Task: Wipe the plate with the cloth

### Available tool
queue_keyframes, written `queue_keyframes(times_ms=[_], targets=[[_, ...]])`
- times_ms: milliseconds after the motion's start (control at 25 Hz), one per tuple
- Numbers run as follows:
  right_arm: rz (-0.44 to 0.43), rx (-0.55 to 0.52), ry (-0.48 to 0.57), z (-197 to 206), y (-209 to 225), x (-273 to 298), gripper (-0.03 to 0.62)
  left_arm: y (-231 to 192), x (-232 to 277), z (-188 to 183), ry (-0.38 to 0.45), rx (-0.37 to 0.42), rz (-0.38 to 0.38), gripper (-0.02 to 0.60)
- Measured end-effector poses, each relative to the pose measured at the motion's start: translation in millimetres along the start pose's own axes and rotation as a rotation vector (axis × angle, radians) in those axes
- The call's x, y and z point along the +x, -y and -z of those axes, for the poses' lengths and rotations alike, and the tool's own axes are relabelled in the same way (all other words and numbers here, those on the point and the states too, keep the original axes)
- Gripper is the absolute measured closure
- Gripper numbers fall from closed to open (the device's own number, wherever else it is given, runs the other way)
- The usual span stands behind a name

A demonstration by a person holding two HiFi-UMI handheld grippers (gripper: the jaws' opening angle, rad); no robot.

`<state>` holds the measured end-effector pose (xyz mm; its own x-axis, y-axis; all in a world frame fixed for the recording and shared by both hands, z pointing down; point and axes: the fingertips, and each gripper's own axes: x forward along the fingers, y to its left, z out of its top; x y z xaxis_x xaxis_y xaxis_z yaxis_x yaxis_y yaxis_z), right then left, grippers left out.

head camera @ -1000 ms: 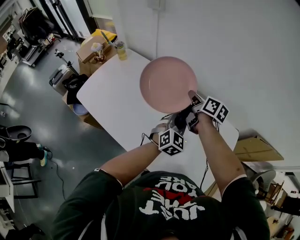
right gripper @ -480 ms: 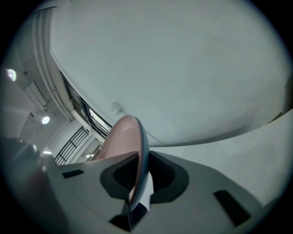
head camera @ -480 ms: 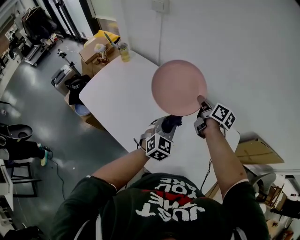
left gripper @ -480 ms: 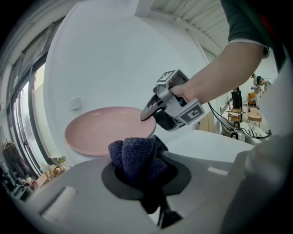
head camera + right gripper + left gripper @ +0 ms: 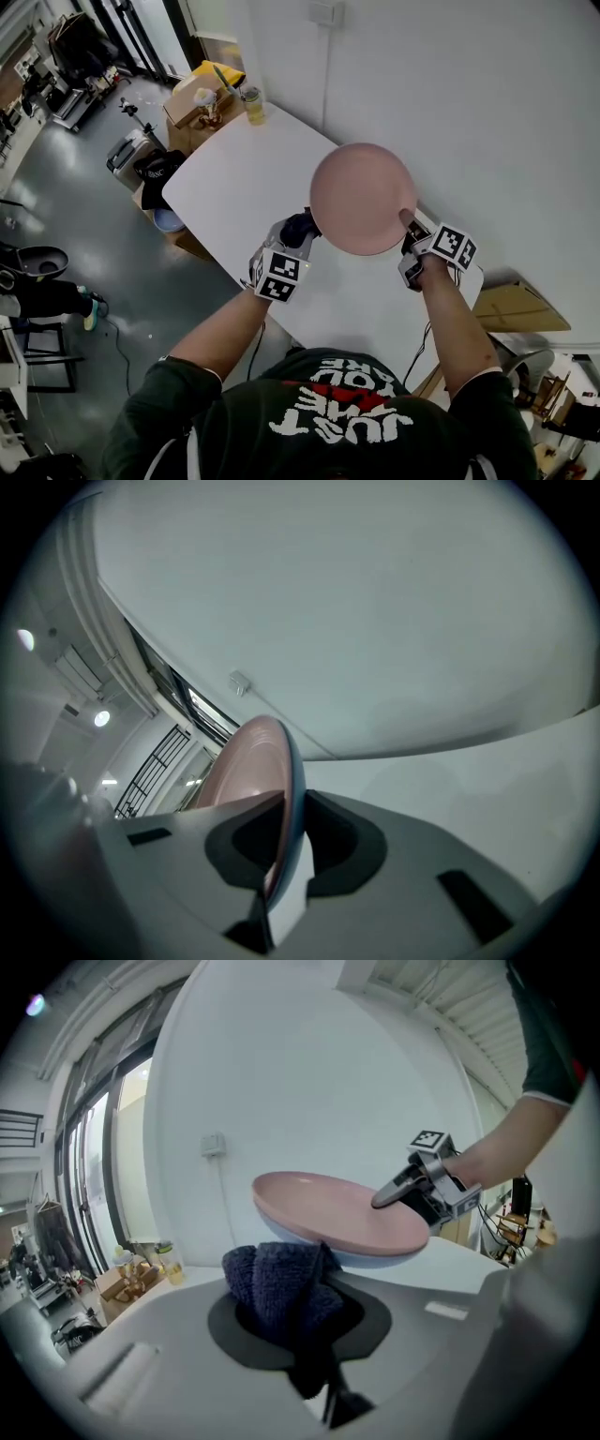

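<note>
Two firm grips: right gripper (image 5: 410,231) clamped on the right rim of the pink plate (image 5: 364,197), held aloft, left gripper (image 5: 292,236) pinching the dark cloth (image 5: 281,1283) just beside the plate's left edge.

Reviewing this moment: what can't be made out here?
- Whether the cloth touches the plate: left gripper view, the bunched cloth covers the near rim; head view, too small.
- Any dirt on the plate: head view, too small; right gripper view, seen edge-on.
- What the small items on the cardboard box beyond the table are: head view, too small.
</note>
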<state>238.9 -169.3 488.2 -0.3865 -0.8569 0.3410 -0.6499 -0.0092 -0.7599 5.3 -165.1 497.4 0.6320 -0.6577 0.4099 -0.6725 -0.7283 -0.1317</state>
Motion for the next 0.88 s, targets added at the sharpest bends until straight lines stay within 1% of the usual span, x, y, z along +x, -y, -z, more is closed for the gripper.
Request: queue_keyframes(times_ms=[160,280,360,480,640,760,880], targets=[[-0.016,-0.049,-0.056,11,1,-3,0.554,-33,-7,-16,0.023,-0.01,0.001,0.535],[-0.049,-0.106,-0.112,24,-4,-4,0.554,-50,-9,-24,0.034,-0.022,0.051,0.535],[-0.068,-0.14,-0.148,33,-7,-5,0.554,-54,-9,-27,0.033,-0.026,0.116,0.535],[-0.094,-0.194,-0.206,45,-12,-4,0.554,-57,-6,-33,0.037,0.001,0.233,0.535],[-0.137,-0.294,-0.3,64,-21,-3,0.554,-52,3,-38,0.007,0.09,0.392,0.535],[-0.172,-0.366,-0.357,81,-31,0,0.554,-39,14,-45,-0.032,0.132,0.473,0.535],[-0.204,-0.414,-0.404,97,-42,3,0.553,-18,25,-57,-0.054,0.181,0.563,0.535]])
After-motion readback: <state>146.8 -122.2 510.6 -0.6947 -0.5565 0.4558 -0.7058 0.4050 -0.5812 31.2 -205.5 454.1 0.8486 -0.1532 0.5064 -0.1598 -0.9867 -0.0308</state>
